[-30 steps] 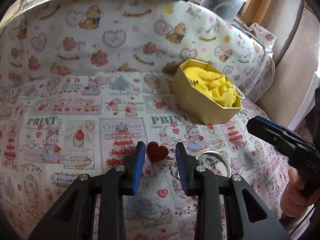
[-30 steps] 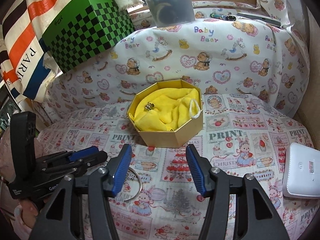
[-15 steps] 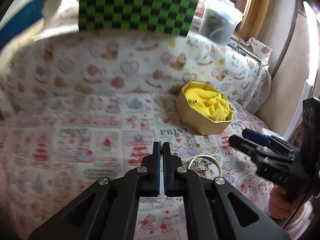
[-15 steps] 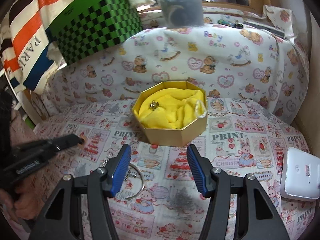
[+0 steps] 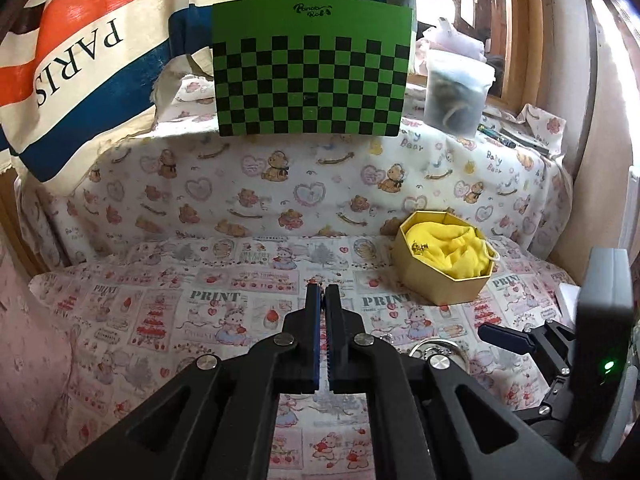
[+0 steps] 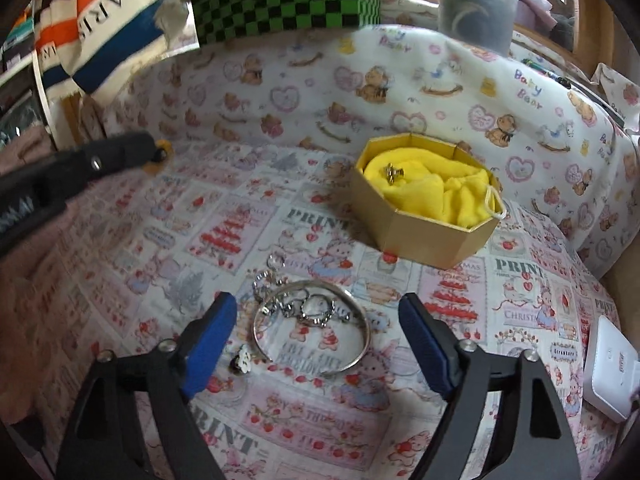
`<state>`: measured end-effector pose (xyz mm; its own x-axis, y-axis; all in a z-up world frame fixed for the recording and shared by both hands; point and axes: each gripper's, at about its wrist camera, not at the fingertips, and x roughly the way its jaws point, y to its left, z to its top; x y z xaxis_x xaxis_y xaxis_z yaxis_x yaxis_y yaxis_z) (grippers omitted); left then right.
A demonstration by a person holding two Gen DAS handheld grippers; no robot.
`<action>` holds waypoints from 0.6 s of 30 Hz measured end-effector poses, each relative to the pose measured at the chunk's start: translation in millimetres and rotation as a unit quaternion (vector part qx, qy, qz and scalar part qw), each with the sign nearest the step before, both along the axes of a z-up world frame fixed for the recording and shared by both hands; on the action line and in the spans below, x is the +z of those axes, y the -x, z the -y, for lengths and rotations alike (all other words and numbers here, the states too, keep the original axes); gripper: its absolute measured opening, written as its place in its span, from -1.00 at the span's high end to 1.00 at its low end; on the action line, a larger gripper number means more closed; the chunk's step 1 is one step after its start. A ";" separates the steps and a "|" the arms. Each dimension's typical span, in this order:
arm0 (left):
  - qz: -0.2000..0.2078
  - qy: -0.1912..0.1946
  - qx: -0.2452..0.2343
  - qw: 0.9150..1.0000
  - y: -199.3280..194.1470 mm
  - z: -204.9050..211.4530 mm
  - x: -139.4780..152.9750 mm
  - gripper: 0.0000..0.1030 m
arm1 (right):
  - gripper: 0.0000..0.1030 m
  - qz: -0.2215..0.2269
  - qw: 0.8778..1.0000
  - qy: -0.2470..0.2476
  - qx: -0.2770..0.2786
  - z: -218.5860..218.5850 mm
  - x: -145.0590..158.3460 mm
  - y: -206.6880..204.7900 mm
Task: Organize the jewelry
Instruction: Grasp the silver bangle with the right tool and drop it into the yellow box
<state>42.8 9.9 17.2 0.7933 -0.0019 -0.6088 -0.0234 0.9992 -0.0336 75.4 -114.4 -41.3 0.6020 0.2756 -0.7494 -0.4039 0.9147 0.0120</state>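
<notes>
Silver bangle (image 6: 312, 326) lies between opening right tongs (image 6: 316, 338); left tongs (image 5: 323, 300) clamped shut.

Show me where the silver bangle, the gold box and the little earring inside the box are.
silver bangle (image 6: 362, 320), right wrist view, on its right rim.
gold box (image 6: 432, 236), right wrist view, on its front wall.
earring (image 6: 391, 171), right wrist view, on the metal piece lying on the yellow cloth.
</notes>
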 end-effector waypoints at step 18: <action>-0.004 0.008 0.017 1.000 -12.2 -9.1 -15.0 0.97 | -0.30 0.002 1.000 0.008 -0.011 6.3 -4.8 -6.2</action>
<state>55.0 19.0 2.3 0.7881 0.0159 -0.6153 -0.0585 0.9971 -0.0492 81.6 -120.7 -46.1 0.6104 0.2490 -0.7520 -0.3829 0.9238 -0.0049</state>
